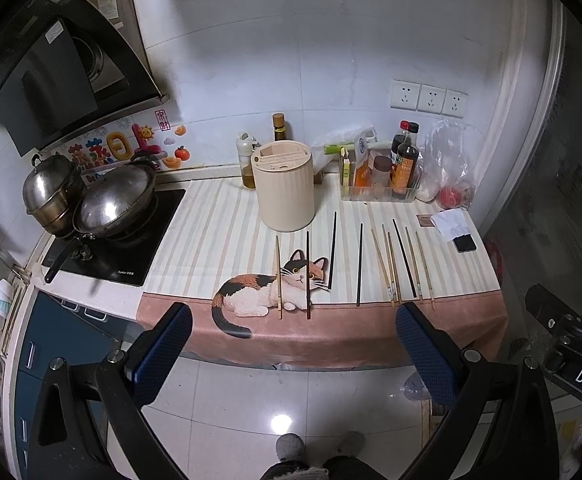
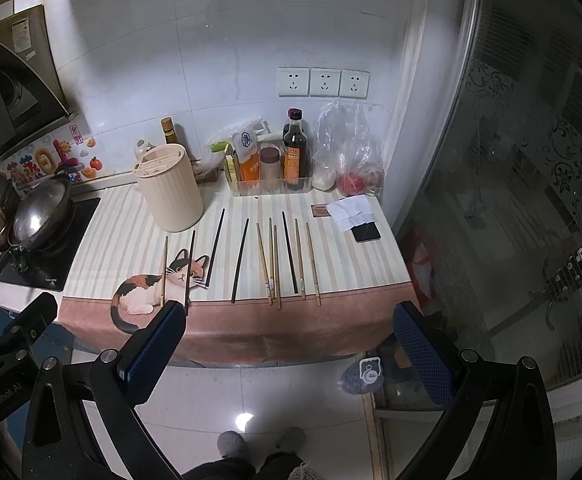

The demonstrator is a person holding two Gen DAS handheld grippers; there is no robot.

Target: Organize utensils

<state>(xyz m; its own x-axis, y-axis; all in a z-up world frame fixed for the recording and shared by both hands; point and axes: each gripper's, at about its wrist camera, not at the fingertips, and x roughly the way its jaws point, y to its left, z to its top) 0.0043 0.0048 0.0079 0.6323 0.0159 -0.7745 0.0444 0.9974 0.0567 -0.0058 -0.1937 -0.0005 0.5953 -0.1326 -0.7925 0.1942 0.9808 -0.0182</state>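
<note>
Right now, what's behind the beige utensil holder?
Behind the beige utensil holder, against the wall: an oil bottle with a white pump top and a dark bottle with a gold cap. The holder hides their lower parts and the counter directly behind it.

Chopsticks (image 2: pixel 275 260), dark and pale wood, lie in a loose row across the striped cat-print cloth (image 2: pixel 131 232) at frame centre. A cream ribbed holder (image 2: pixel 171 188) stands upright above their left end. The right gripper (image 2: pixel 289 322) fills the lower frame, blue-padded fingers (image 2: pixel 421 354) wide apart, empty, over the floor.
</note>
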